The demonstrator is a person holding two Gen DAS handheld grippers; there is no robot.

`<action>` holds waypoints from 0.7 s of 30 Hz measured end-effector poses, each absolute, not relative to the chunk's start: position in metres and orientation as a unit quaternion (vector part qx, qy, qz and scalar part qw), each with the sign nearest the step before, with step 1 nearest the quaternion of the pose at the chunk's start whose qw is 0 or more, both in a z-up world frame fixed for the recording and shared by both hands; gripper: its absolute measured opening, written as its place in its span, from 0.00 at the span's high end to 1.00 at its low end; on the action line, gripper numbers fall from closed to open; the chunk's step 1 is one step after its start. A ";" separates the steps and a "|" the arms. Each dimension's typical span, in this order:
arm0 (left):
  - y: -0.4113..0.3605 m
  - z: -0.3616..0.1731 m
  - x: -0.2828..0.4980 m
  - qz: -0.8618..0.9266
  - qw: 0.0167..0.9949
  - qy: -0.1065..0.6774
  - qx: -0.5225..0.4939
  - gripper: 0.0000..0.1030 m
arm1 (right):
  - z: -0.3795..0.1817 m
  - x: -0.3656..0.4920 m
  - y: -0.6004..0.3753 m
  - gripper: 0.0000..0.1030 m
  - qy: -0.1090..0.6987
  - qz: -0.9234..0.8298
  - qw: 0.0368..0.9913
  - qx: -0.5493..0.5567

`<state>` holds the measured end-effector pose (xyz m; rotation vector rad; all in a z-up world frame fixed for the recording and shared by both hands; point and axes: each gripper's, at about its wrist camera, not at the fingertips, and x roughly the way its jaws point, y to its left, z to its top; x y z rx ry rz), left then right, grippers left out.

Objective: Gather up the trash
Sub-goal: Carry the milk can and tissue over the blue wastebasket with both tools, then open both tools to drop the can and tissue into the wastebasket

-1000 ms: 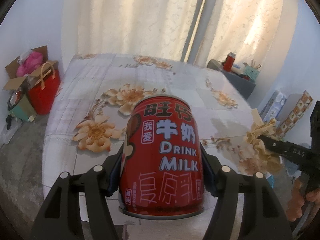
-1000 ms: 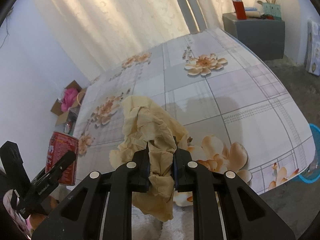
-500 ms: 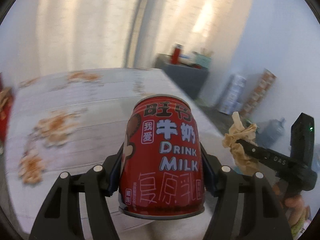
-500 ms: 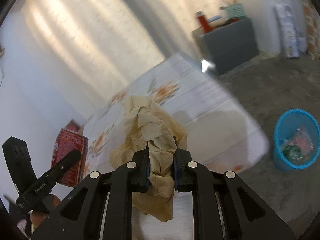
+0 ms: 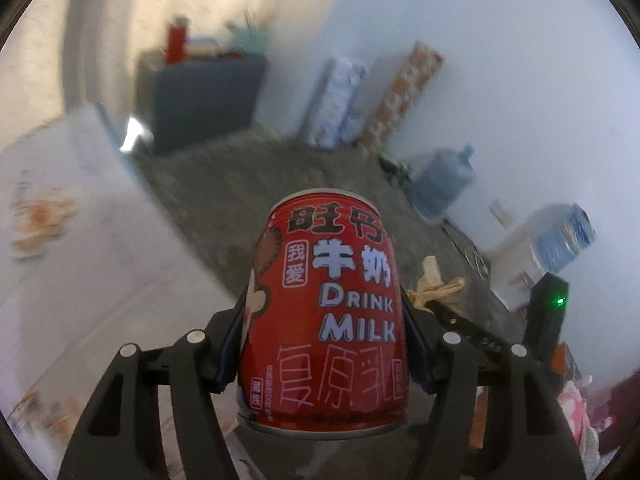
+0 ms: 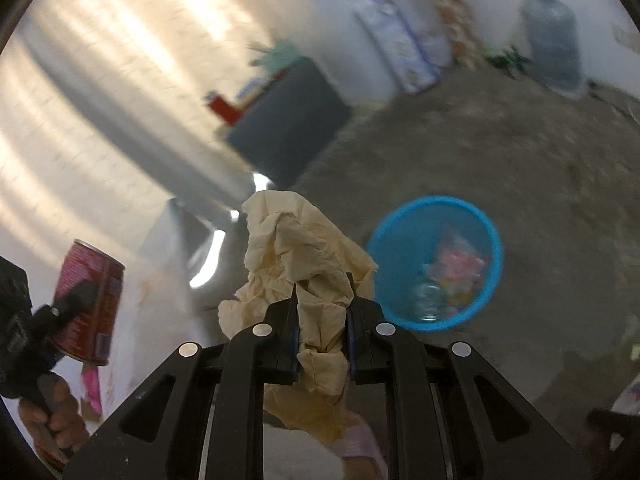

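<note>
While both grippers hang over a rough grey floor (image 6: pixel 500 152), a pale wall (image 5: pixel 500 60) and cream curtains (image 6: pixel 100 60) fill the blurred background. A table under a floral cloth (image 5: pixel 80 240) takes up the left of the left wrist view, its far corner catching a glint of light. Behind it stands a dark grey cabinet (image 5: pixel 200 96) carrying a red container (image 5: pixel 176 40) and teal clutter, smeared by motion. Printed cartons (image 5: pixel 340 100) lean against the wall, and large blue water jugs (image 5: pixel 444 180) sit on the floor nearby. A round blue waste bin (image 6: pixel 434 262) stands on the floor just right of the right gripper's tips, holding pink wrappers and something clear that is too blurred to name.

The left gripper (image 5: pixel 322 344) clamps a red "Drink Milk" can (image 5: pixel 328 304) by its sides, the can upright and blocking the centre of that view. The right gripper (image 6: pixel 322 320) pinches a crumpled beige paper wad (image 6: pixel 304 256) between narrow jaws, the wad spilling above and below the pads and hiding the floor ahead. From the right wrist, the can appears tilted at far left, with a person's hand (image 6: pixel 48 416) gripping the handle below it, partly cut by the frame edge. Pink fabric at the bottom edge is hard to make out.
</note>
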<state>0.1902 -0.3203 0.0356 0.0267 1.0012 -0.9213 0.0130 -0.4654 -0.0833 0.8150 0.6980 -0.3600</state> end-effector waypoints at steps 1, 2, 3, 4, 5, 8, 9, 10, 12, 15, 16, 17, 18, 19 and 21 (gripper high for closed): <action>-0.340 0.027 0.194 -0.429 0.768 0.475 0.021 0.38 | -0.095 0.014 -0.476 0.85 0.339 -0.178 0.836 0.392; -0.359 0.019 0.198 -0.431 0.760 0.485 0.030 0.38 | -0.102 0.015 -0.484 0.85 0.345 -0.182 0.831 0.397; -0.371 0.012 0.201 -0.431 0.754 0.494 0.037 0.38 | -0.118 0.019 -0.496 0.85 0.357 -0.187 0.819 0.408; -0.392 -0.001 0.208 -0.426 0.744 0.512 0.046 0.38 | -0.128 0.022 -0.503 0.85 0.364 -0.188 0.813 0.414; -0.408 -0.011 0.211 -0.421 0.737 0.526 0.053 0.38 | -0.140 0.028 -0.512 0.85 0.372 -0.191 0.805 0.421; -0.457 -0.051 0.223 -0.408 0.710 0.569 0.075 0.38 | -0.167 0.042 -0.528 0.85 0.394 -0.197 0.788 0.430; -0.476 -0.067 0.228 -0.400 0.702 0.583 0.086 0.38 | -0.178 0.048 -0.537 0.85 0.402 -0.199 0.780 0.436; -0.488 -0.079 0.232 -0.393 0.698 0.591 0.092 0.38 | -0.187 0.054 -0.542 0.85 0.409 -0.201 0.774 0.440; -0.509 -0.101 0.239 -0.378 0.691 0.607 0.102 0.38 | -0.199 0.062 -0.551 0.84 0.417 -0.208 0.765 0.444; -0.534 -0.137 0.254 -0.356 0.679 0.634 0.096 0.38 | -0.209 0.073 -0.564 0.80 0.420 -0.216 0.761 0.445; -0.540 -0.147 0.260 -0.349 0.675 0.643 0.095 0.38 | -0.211 0.076 -0.568 0.77 0.422 -0.219 0.760 0.444; -0.543 -0.153 0.262 -0.342 0.673 0.649 0.096 0.37 | -0.216 0.082 -0.572 0.74 0.424 -0.220 0.759 0.442; -0.545 -0.160 0.267 -0.334 0.677 0.649 0.097 0.36 | -0.215 0.085 -0.572 0.66 0.426 -0.223 0.760 0.439; -0.544 -0.163 0.270 -0.333 0.683 0.643 0.095 0.32 | -0.218 0.088 -0.574 0.57 0.427 -0.229 0.760 0.434; -0.548 -0.164 0.273 -0.340 0.690 0.632 0.090 0.24 | -0.227 0.093 -0.579 0.53 0.435 -0.241 0.757 0.423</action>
